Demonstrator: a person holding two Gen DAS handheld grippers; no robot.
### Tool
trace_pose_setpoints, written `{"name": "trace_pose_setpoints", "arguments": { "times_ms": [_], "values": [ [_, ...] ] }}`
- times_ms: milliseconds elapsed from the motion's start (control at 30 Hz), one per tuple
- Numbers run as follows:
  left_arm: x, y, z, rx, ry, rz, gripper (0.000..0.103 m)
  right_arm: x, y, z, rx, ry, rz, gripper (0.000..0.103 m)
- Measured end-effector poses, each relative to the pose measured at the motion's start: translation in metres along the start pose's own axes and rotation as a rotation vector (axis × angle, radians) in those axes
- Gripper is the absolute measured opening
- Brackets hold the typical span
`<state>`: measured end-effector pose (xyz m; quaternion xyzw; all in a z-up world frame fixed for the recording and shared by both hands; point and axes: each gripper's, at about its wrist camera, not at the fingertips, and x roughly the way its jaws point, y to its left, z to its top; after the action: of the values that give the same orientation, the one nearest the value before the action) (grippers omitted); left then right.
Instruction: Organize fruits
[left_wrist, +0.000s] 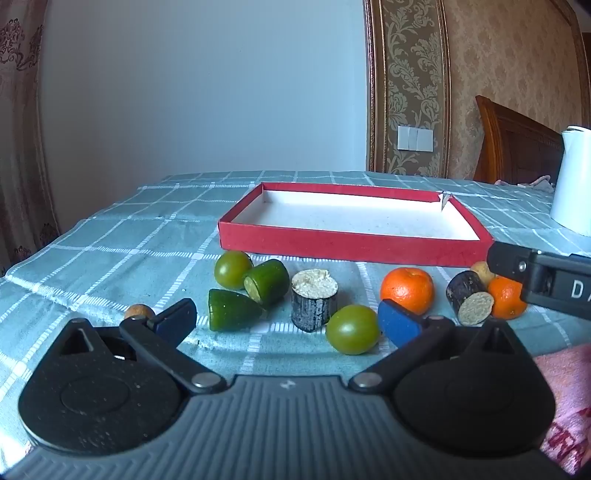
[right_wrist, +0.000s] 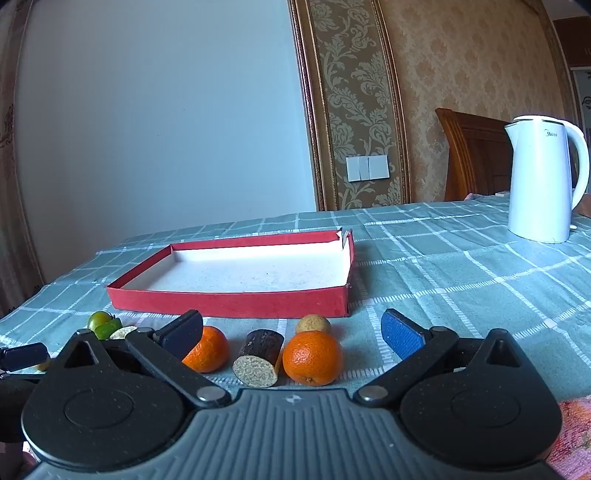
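White kettle (right_wrist: 543, 181) stands upright on the counter (right_wrist: 443, 266), which is covered by a green checked cloth. Wall switch plate (right_wrist: 367, 168) and wooden headboard (right_wrist: 472, 155) are seen behind it.

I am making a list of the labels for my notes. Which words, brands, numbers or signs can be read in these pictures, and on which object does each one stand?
"Midea": grey brand mark on the white electric kettle, small, just readable.
"DA": white letters on the right claw's black body, cut off by the edge of the left wrist view.
Red characters on the pink cloth: blurred, not readable.
No numbers or signs.
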<state>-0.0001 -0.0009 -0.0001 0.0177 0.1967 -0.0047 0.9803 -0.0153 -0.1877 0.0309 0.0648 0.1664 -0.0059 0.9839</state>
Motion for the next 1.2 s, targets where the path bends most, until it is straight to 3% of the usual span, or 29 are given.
{"name": "trace_pose_setpoints", "arguments": {
  "times_ms": [1200],
  "values": [
    [-0.0075, 0.0057, -0.0020, -0.036, -0.038, -0.021, 0.103, 0.0032, 0.0012, -0.0011, -0.019, 0.009, 0.000, 0.103]
  ]
}}
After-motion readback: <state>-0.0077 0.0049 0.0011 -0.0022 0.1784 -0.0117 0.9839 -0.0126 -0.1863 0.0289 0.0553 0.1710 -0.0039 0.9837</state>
